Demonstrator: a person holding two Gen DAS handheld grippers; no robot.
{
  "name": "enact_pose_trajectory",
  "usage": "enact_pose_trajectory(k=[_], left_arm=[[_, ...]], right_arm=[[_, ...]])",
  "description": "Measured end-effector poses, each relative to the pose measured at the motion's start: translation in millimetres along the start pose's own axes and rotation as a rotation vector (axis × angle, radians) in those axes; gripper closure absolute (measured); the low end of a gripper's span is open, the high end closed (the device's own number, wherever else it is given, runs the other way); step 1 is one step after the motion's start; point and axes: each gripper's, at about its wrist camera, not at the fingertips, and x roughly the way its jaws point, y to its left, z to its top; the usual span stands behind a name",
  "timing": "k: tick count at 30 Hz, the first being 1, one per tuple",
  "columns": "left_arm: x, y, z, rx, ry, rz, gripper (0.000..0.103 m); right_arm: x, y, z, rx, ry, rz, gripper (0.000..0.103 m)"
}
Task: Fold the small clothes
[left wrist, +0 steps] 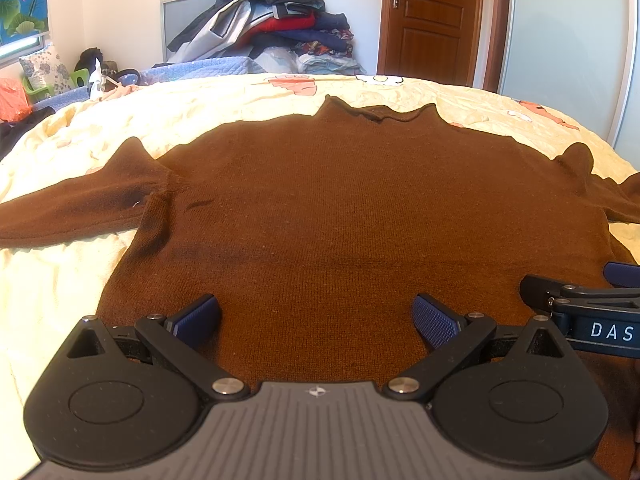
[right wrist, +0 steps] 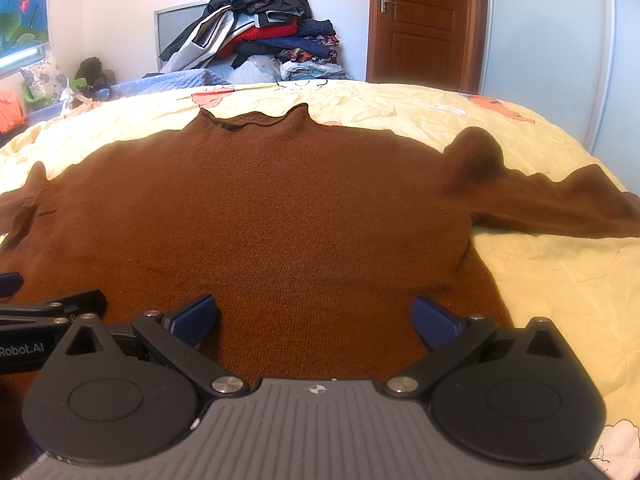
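Observation:
A brown knitted sweater (left wrist: 340, 208) lies spread flat on the bed, collar at the far side, sleeves stretched out to left and right; it also shows in the right wrist view (right wrist: 280, 216). My left gripper (left wrist: 316, 320) is open and empty, hovering over the sweater's near hem, left of centre. My right gripper (right wrist: 314, 318) is open and empty over the near hem, right of centre. Each gripper shows at the edge of the other's view: the right one (left wrist: 584, 304) and the left one (right wrist: 52, 308).
The bed has a pale yellow quilt (left wrist: 60, 280) with cartoon prints. A pile of clothes (left wrist: 272, 20) is stacked against the far wall. A wooden door (left wrist: 432, 20) and a wardrobe (left wrist: 568, 40) stand at the right. Clutter and a pillow lie at the far left.

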Motion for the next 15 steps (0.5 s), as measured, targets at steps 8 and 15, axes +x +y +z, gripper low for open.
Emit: enact_pose_trajectory(k=[8, 15], left_arm=[[0.1, 0.1, 0.0, 0.002, 0.0, 0.004, 0.0], [-0.5, -0.2, -0.6, 0.004, 0.0, 0.008, 0.0]], right_arm=[[0.7, -0.2, 0.2, -0.001, 0.002, -0.002, 0.0], [0.9, 0.6, 0.3, -0.002, 0.003, -0.004, 0.0]])
